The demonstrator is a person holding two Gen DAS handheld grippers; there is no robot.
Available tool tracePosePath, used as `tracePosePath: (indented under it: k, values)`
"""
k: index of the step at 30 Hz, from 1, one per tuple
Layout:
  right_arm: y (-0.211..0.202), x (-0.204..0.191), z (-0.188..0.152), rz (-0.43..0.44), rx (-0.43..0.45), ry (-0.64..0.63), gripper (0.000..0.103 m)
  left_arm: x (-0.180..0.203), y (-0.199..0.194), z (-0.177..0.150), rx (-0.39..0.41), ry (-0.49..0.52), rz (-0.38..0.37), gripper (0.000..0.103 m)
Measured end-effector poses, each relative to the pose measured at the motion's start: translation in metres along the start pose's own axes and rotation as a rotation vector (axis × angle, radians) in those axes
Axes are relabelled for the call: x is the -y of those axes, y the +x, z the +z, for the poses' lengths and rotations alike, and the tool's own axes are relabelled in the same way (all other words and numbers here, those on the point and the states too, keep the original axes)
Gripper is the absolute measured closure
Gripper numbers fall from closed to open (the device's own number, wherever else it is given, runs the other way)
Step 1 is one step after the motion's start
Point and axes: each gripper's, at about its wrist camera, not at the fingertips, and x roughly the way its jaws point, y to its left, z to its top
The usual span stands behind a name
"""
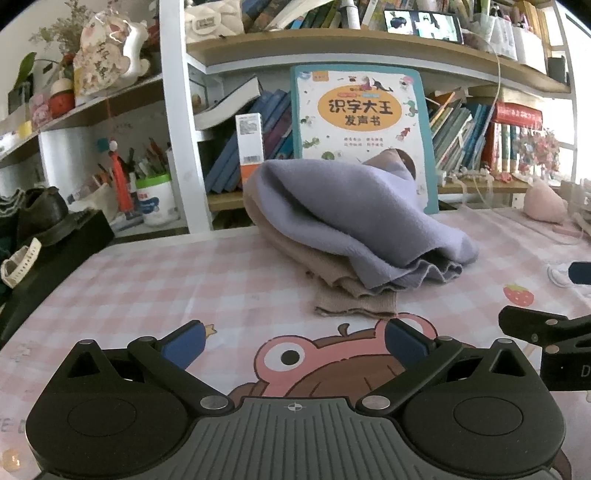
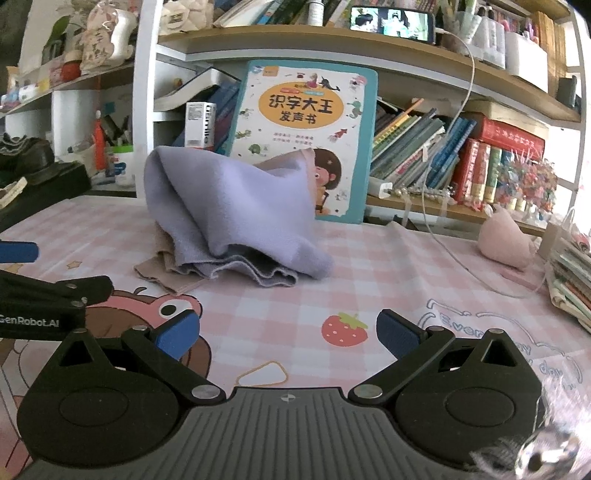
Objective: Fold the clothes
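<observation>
Left gripper (image 1: 295, 343): blue-padded fingers spread wide, nothing between them, held low over the tablecloth (image 1: 166, 280) short of the clothes. In the right wrist view only its black linkage and one blue pad show, at the left edge.

Right gripper (image 2: 288, 334): fingers likewise spread apart and empty, over the strawberry print (image 2: 343, 328). In the left wrist view it is cut off at the right edge, so only part of its frame is seen.

Lavender garment (image 1: 351, 218): heaped in a soft mound near the middle of the table, its rippled hem facing the cameras. What kind of garment it is cannot be told from the heap.

Beige garment (image 1: 354, 302): lying under the lavender one, mostly covered; a flat ribbed edge sticks out toward the left gripper. A peak of beige cloth also rises behind the mound, in front of the book.

Children's book (image 1: 360, 118): standing upright behind the clothes against the bookshelf (image 1: 332, 48); its lower part is hidden by the mound.

Phone (image 2: 391, 22): propped on the upper shelf, screen lit, picture too small to read; a white cable (image 2: 443, 236) runs down from it onto the table.

Pink soft object (image 2: 506, 240): at the far right of the table, shape unclear.

Left side: a dark shoe (image 1: 40, 214) on a black box, partly cut off by the frame.

Bottom right of the right wrist view: a blurred grey patch, not identifiable.
</observation>
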Motion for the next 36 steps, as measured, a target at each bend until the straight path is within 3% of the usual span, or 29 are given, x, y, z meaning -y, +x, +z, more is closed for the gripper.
tracePosePath:
  k: [7,17,24,29,33,36]
  values:
    - [-0.001,0.003,0.000,-0.009,0.009,0.019,0.000,0.008,-0.003,-0.001,0.017,0.040,0.027,0.000]
    - [-0.010,0.012,-0.001,-0.018,0.059,0.077,0.000,-0.006,-0.004,0.000,0.024,-0.032,0.005,0.000]
    - [-0.010,0.011,-0.001,-0.010,0.056,0.077,0.000,-0.005,-0.005,0.000,0.026,-0.032,0.032,0.000]
    - [-0.010,0.011,-0.001,-0.017,0.054,0.075,0.000,-0.014,-0.012,-0.003,0.067,-0.090,0.044,0.000]
    - [-0.010,0.013,-0.001,-0.015,0.055,0.088,0.000,-0.014,-0.019,-0.004,0.110,-0.090,0.035,0.000]
    - [-0.010,0.013,-0.001,-0.009,0.055,0.086,0.000,-0.010,-0.016,-0.001,0.089,-0.060,0.024,0.000]
